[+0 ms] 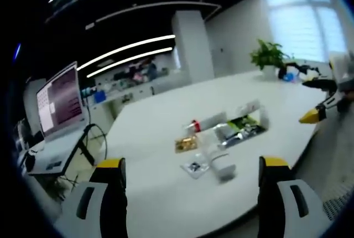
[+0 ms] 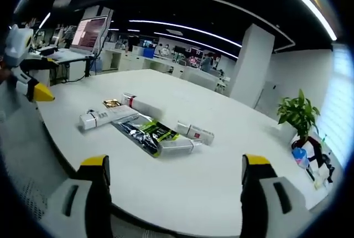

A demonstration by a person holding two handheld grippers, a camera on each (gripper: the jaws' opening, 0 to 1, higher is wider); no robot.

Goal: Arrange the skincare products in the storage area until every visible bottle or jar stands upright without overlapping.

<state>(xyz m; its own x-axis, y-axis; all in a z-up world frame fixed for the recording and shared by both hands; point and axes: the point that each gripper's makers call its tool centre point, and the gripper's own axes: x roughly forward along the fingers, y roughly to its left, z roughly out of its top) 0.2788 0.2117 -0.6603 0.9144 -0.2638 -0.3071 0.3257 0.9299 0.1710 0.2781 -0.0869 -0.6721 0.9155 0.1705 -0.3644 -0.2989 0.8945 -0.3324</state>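
Both my grippers, left (image 1: 192,180) & right (image 2: 175,177), gape wide, holding nothing. On the glossy white table (image 2: 221,182): approx. 3 white boxy tubes (image 2: 194,132) lying flat, 1 crinkly green-black foil sachet (image 2: 146,133) betw. them.

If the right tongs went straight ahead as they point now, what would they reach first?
Probably the bare white table, then the green-and-black packet among the lying products; depth is unclear.

The skincare products (image 1: 221,138) on the table (image 1: 166,110) are blurred, their labels unreadable.
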